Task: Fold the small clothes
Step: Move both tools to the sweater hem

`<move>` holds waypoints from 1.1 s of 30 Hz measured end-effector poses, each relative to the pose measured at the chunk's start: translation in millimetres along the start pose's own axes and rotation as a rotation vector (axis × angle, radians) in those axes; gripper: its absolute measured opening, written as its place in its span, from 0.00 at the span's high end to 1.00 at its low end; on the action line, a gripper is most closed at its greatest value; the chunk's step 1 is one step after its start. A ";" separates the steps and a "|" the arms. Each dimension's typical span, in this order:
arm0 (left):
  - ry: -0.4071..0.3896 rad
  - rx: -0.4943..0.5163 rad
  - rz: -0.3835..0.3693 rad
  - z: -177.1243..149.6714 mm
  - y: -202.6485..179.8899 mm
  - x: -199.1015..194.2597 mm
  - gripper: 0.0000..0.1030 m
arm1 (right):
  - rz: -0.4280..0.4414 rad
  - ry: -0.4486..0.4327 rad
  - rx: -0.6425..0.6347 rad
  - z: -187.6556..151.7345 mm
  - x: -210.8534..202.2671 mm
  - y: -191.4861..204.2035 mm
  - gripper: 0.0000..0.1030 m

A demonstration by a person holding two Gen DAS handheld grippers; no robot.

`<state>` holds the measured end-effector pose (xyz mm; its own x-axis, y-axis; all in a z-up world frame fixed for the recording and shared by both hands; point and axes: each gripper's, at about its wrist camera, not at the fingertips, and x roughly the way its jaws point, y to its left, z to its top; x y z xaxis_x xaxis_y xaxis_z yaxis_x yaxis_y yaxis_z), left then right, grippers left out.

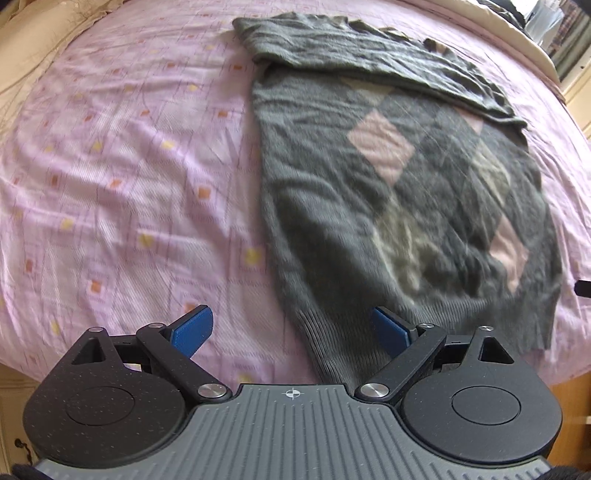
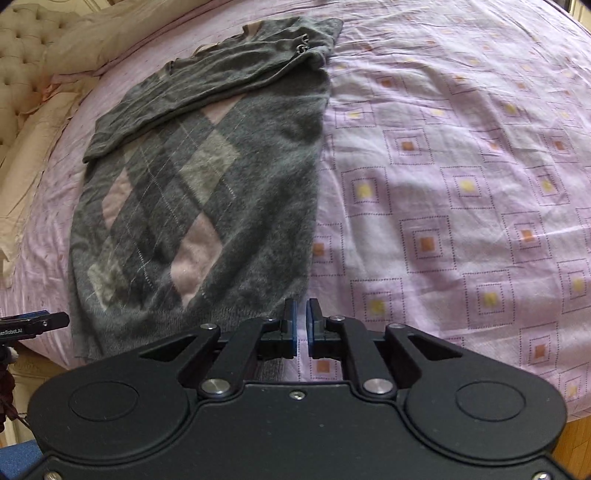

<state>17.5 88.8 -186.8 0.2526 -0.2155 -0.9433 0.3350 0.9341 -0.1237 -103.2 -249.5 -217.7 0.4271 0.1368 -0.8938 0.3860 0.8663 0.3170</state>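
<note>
A grey argyle sweater (image 1: 369,206) (image 2: 207,192) with pink and pale diamonds lies flat on the bed, ribbed hem toward me. One sleeve (image 1: 369,62) (image 2: 207,85) is folded across its chest. My left gripper (image 1: 291,321) hangs over the hem's left corner with its blue pads (image 1: 194,330) spread wide and nothing between them. My right gripper (image 2: 301,314) is over the hem's right corner. Its blue pads stand a narrow slit apart and no cloth is caught in the slit. A black tip of the left gripper (image 2: 37,323) shows at the left edge of the right wrist view.
A lilac bedsheet (image 1: 129,166) (image 2: 461,184) with small square prints covers the bed. Cream pillows (image 2: 110,33) and a tufted headboard (image 2: 18,55) lie beyond the sweater. The bed's near edge runs just under both grippers, with wooden floor (image 2: 576,443) below.
</note>
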 end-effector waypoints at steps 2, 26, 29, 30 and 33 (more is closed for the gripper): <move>-0.002 -0.003 -0.019 -6.3 -3.9 2.3 0.10 | 0.024 0.002 -0.008 -4.5 1.9 0.7 0.83; -0.078 -0.119 -0.128 -29.8 -1.4 16.7 0.22 | 0.159 0.096 -0.085 -28.1 37.4 14.3 0.25; -0.073 -0.109 -0.114 -31.9 2.2 15.8 0.35 | 0.162 0.093 -0.086 -28.9 37.1 14.1 0.23; -0.072 -0.093 -0.102 -31.9 1.5 15.4 0.39 | 0.164 0.092 -0.084 -29.3 37.3 14.5 0.22; -0.082 -0.125 -0.115 -32.4 6.8 14.5 0.46 | 0.165 0.090 -0.086 -29.9 37.6 15.5 0.21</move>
<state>-6.0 101.3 -211.3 0.2940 -0.3406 -0.8931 0.2521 0.9289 -0.2713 -105.6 -216.5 -255.9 0.4027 0.3197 -0.8577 0.2434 0.8659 0.4370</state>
